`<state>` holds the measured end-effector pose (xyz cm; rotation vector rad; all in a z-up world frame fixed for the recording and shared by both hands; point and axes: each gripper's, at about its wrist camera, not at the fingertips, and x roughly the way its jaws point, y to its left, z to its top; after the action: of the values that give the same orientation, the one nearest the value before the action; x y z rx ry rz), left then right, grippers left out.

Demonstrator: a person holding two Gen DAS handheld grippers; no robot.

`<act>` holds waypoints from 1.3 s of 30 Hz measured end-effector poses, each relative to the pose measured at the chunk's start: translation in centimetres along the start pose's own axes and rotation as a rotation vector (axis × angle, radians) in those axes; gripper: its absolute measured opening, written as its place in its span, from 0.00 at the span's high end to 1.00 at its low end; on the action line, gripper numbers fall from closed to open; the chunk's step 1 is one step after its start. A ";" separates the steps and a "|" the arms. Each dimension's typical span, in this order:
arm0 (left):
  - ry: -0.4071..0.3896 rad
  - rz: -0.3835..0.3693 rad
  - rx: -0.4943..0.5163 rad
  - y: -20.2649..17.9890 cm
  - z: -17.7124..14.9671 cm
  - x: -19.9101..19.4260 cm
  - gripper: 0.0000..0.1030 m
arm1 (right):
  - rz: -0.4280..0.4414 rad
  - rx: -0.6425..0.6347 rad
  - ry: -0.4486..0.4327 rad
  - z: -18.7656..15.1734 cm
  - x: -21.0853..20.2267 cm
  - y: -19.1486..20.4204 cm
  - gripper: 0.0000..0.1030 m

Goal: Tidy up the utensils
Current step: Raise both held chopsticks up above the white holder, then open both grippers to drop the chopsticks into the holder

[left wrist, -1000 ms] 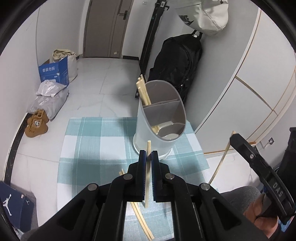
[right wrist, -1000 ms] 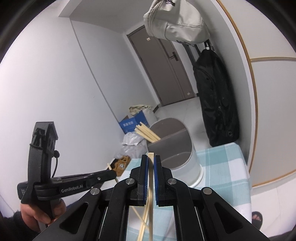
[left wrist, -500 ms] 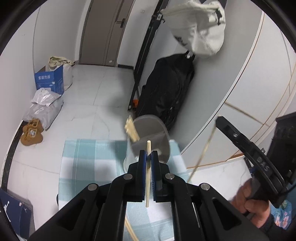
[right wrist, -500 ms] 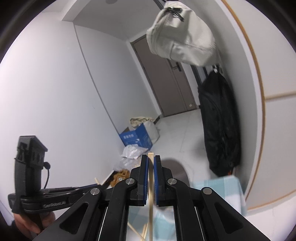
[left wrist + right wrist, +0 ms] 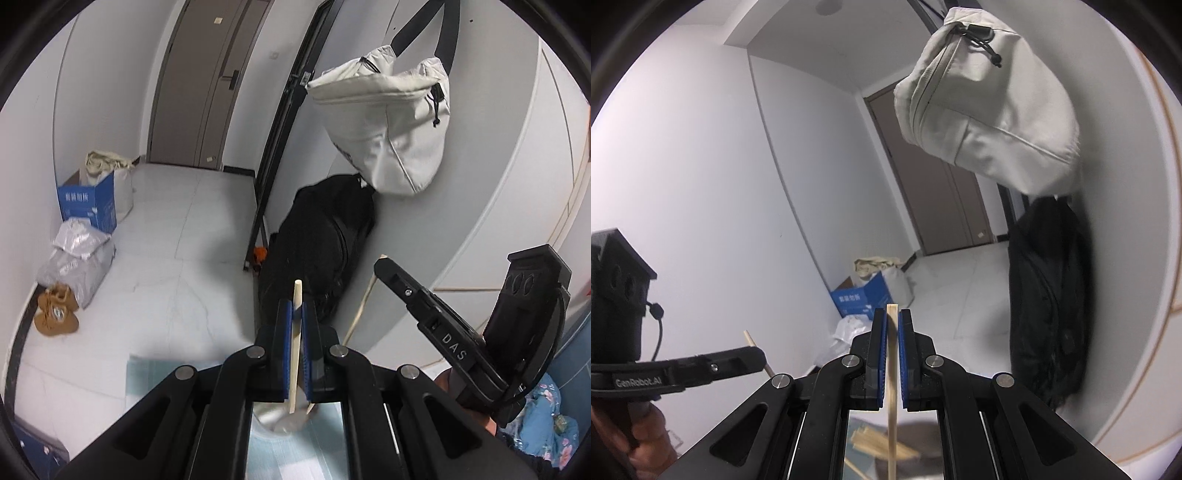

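Both chopsticks have been lifted high since a second ago: the left claw (image 5: 294, 314) is clenched on one chopstick (image 5: 295, 339), the right claw (image 5: 893, 325) on another (image 5: 892, 369), above the holder (image 5: 282, 417), so dropping in seems next.

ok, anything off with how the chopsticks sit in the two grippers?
Nothing stands out. The left gripper clamps one pale wooden chopstick, the right gripper another; each runs roughly straight between the blue pads.
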<state>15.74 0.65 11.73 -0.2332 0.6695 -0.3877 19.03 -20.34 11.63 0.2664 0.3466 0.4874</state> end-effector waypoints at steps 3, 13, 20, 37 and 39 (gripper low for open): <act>0.002 0.002 0.009 0.4 0.9 0.9 0.99 | 0.006 -0.014 -0.004 1.1 1.6 -0.4 0.95; 0.046 0.019 0.017 2.2 0.4 4.8 0.99 | 0.006 -0.099 0.020 0.1 5.8 -0.7 0.95; 0.044 0.001 0.023 2.6 -0.7 6.2 0.99 | 0.014 -0.145 0.022 -2.1 6.8 -1.0 0.95; 0.153 -0.048 -0.021 4.0 -3.4 7.1 0.99 | 0.114 -0.090 0.183 -6.0 7.6 -1.4 0.92; 0.147 -0.037 -0.037 4.2 -3.4 6.7 0.98 | 0.125 -0.067 0.214 -6.4 7.5 -1.4 0.92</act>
<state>19.50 1.35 4.02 -0.2539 0.8182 -0.4311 23.33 -16.75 3.41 0.1713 0.5232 0.6516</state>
